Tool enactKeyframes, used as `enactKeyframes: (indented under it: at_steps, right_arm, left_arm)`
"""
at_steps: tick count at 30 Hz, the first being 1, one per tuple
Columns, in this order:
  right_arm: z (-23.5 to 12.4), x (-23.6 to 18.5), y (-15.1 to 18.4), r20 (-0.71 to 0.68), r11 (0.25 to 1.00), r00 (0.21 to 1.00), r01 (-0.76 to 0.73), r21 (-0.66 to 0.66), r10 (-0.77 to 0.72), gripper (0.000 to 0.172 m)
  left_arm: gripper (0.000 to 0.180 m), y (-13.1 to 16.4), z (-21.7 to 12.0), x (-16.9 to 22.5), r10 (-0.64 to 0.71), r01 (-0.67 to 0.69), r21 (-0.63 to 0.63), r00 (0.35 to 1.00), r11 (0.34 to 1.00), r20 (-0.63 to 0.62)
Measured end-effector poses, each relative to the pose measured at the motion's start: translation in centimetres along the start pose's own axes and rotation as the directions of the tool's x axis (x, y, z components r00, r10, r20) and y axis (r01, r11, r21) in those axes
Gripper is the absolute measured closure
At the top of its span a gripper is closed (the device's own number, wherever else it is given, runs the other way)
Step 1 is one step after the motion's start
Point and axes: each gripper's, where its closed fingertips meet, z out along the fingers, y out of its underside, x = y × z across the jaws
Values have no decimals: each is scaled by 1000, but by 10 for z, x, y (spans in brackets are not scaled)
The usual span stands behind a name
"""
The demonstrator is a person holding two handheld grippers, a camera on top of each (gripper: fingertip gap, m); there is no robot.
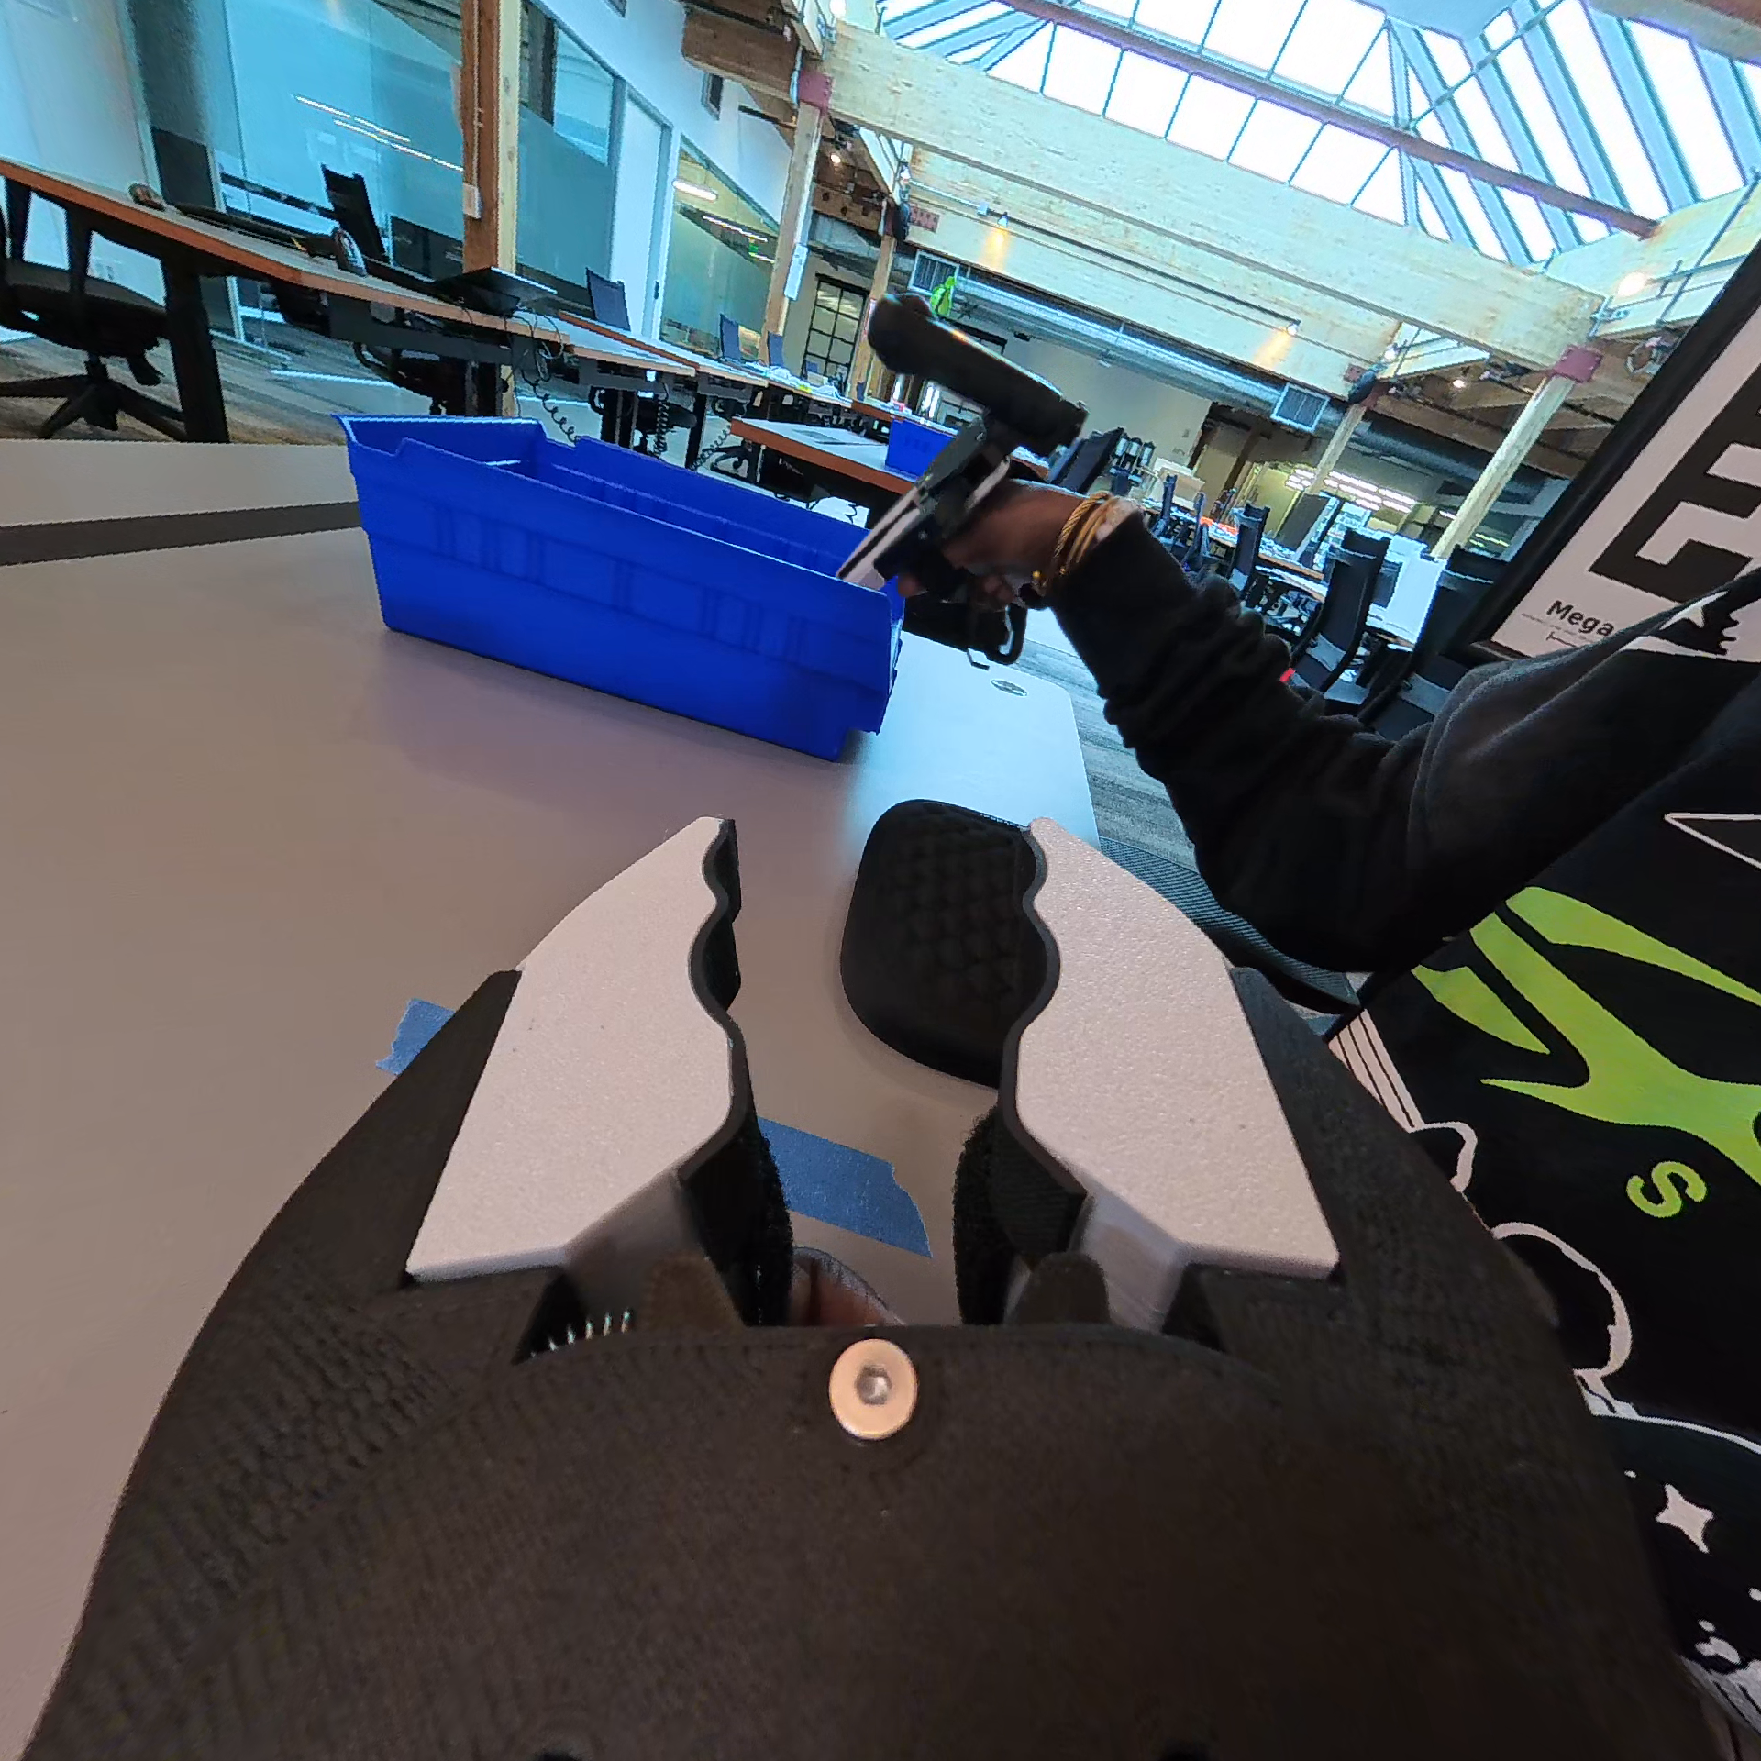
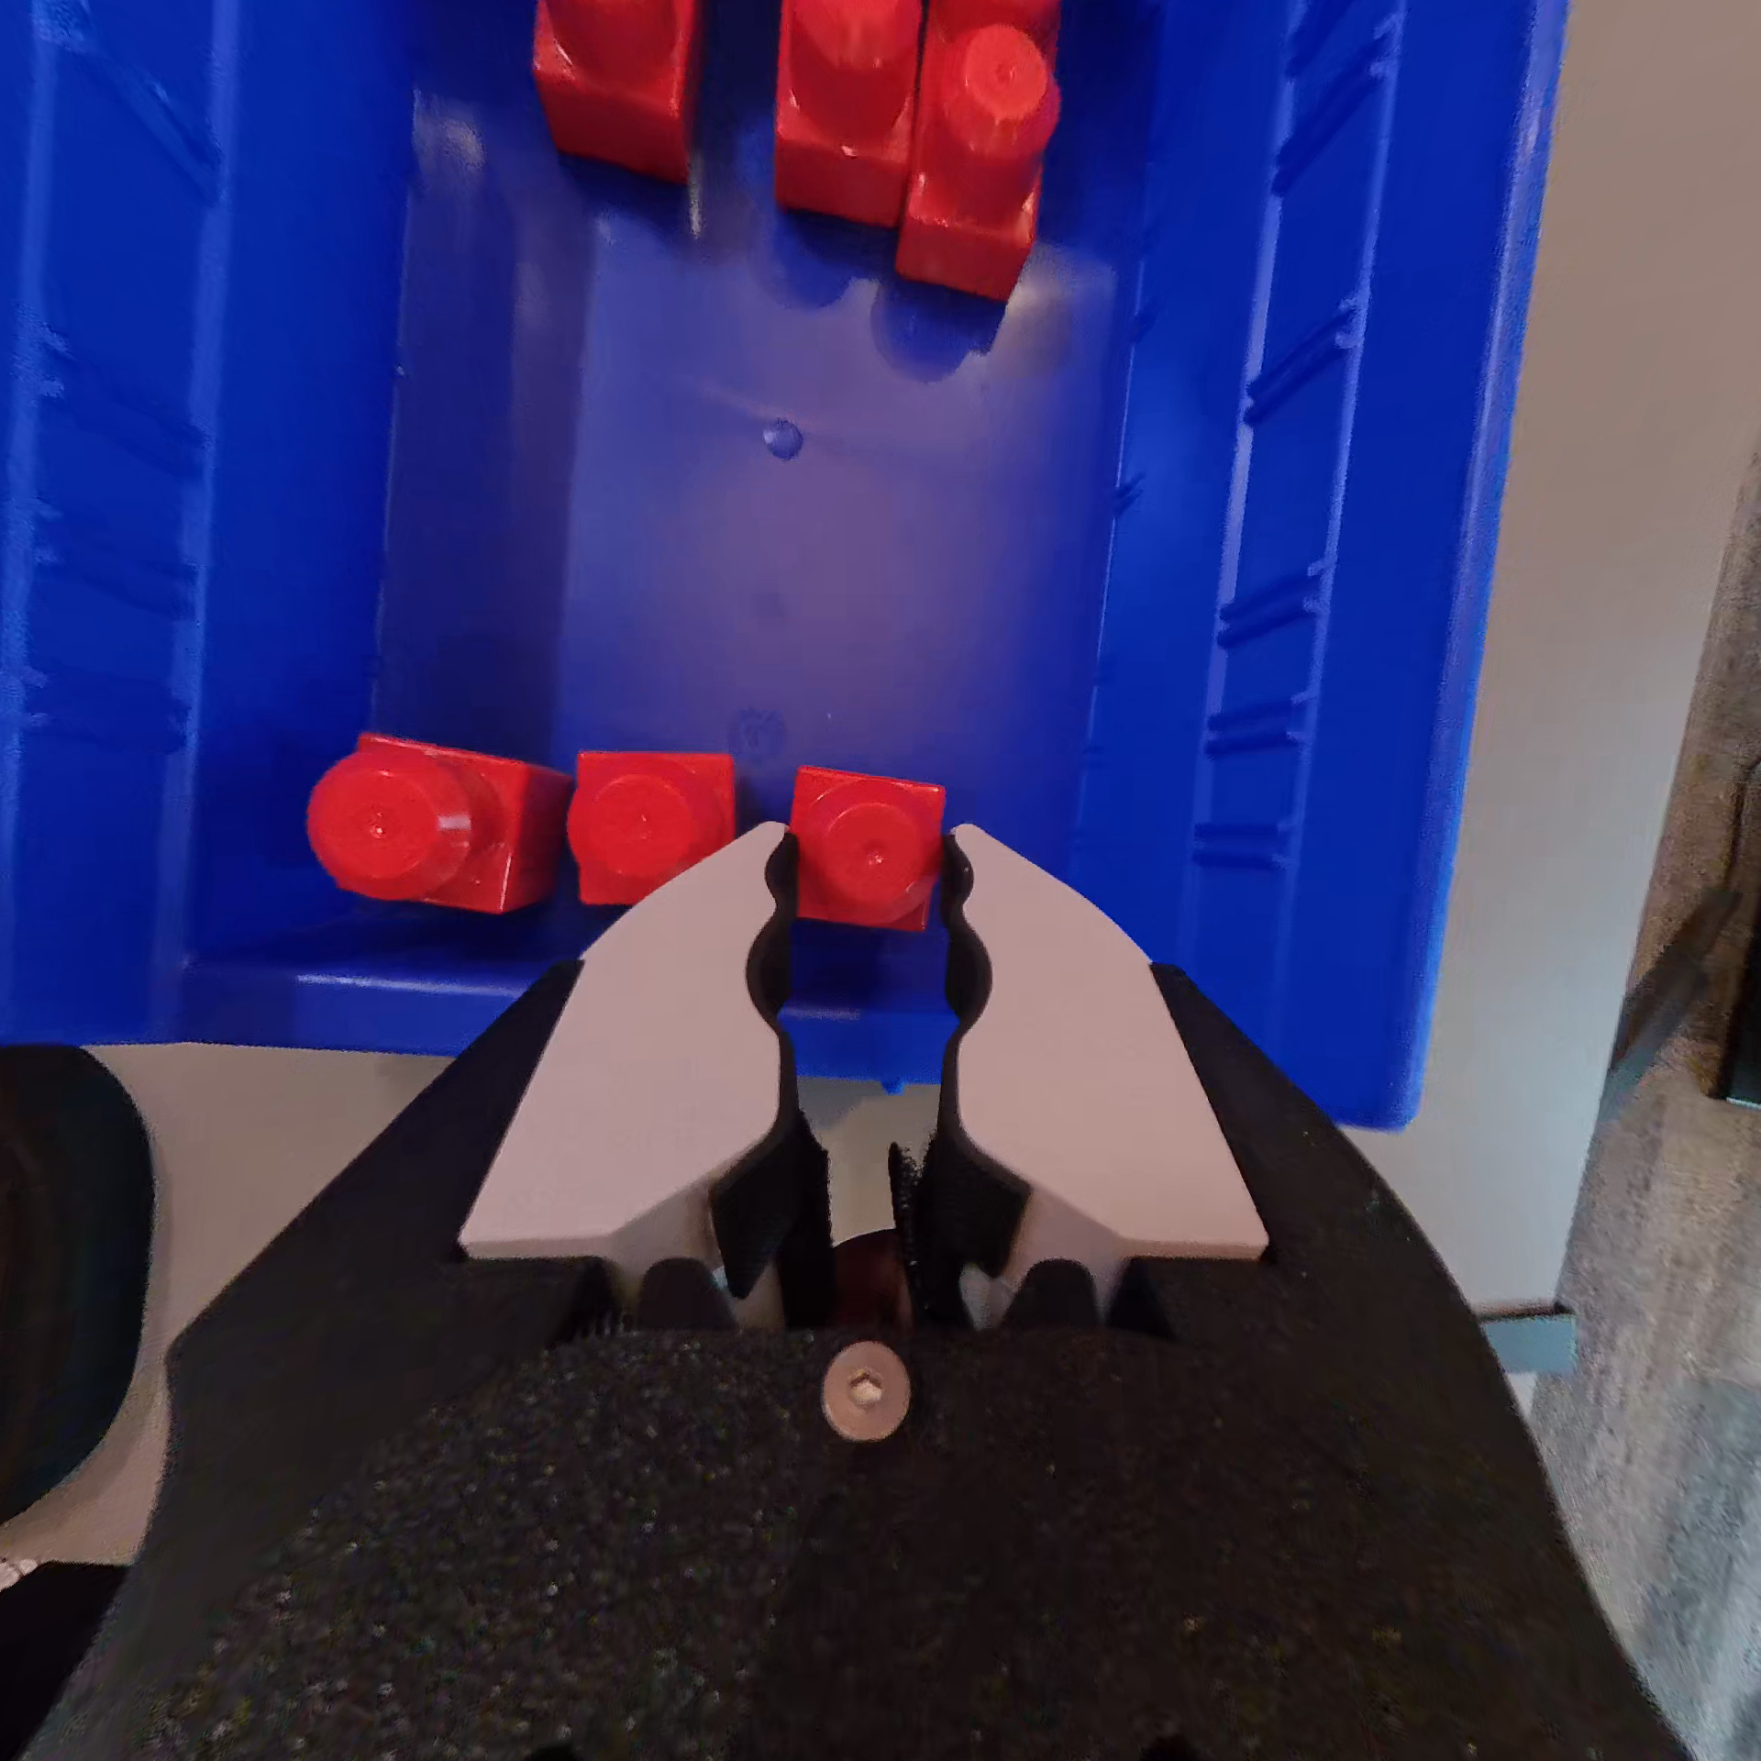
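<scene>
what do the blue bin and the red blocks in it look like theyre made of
Blue bin: looks like moulded hard plastic, semi-glossy, judging by the ribbed walls and soft sheen on the floor.
Red blocks: probably glossy rigid plastic, with bright highlights on their round studs. The right gripper has its jaws closed on one red block.

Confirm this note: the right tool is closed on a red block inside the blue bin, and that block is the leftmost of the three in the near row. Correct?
Not quite. The right tool does grip a red block inside the blue bin, but the right wrist view shows it as the rightmost of the three in the near row, not the leftmost.
</scene>
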Motion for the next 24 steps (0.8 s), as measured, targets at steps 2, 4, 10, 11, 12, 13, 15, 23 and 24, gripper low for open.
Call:
enactKeyframes:
  at_steps: [2,4,10,11,12,13,15,23,24]
  right_arm:
    - [3,-1,-3,25,1000,1000,7,-1,-7,143]
    - [7,-3,-4,41,1000,999,22,-10,-22,143]
    - [5,-15,1,81,998,995,58,-33,-55,143]
    - [4,-16,2,78,998,995,61,-36,-58,143]
    - [4,-16,3,75,997,995,62,-39,-59,143]
    - [4,-17,3,75,997,995,64,-41,-60,143]
    - [3,-17,4,76,997,996,60,-45,-56,143]
    - [-2,-18,7,78,997,997,24,-68,-18,138]
    - [-2,-18,8,81,997,997,14,-70,-8,139]
  left_arm:
    - [125,0,0,0,-1,1,0,1000,1000,1]
    - [125,0,0,-1,-3,3,1,1000,1000,2]
    - [125,0,0,-1,-11,11,0,1000,1000,2]
    - [125,0,0,-2,-13,13,-1,1000,1000,2]
    - [125,0,0,-2,-15,15,-1,1000,1000,2]
    - [125,0,0,-2,-16,16,-1,1000,1000,3]
    - [125,0,0,-2,-16,16,0,1000,1000,4]
    - [125,0,0,-3,-22,22,-1,1000,1000,3]
    - [125,0,0,-3,-22,22,-1,1000,1000,3]
